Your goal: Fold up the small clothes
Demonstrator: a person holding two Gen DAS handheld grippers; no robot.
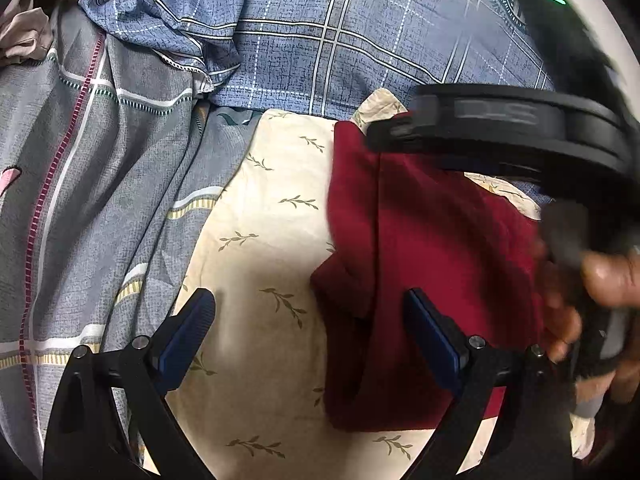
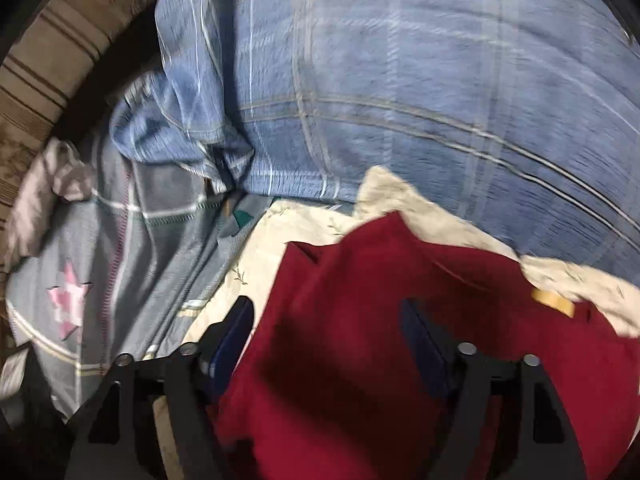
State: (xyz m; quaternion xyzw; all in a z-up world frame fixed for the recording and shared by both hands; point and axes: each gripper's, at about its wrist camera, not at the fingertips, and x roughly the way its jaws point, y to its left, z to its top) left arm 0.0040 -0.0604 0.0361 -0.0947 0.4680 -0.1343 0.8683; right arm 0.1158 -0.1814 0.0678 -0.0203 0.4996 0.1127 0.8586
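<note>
While a grey checked sheet (image 1: 100, 168) lies rumpled at the far left, the left gripper (image 1: 308, 320) hangs with its fingers spread wide and nothing between them, over a cream leaf-print cloth (image 1: 260, 216). Just right of it, on that cloth, lies the dark red garment (image 1: 432, 248), partly folded. Farther right, the right gripper (image 2: 326, 320) hovers over the garment's left part, fingers apart, pinching nothing, held by a hand (image 1: 600, 292).

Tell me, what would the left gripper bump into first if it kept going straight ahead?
Probably the cream leaf-print cloth, right by the edge of the dark red garment. The left gripper is open with nothing between its fingers. Depth is hard to judge here.
</note>
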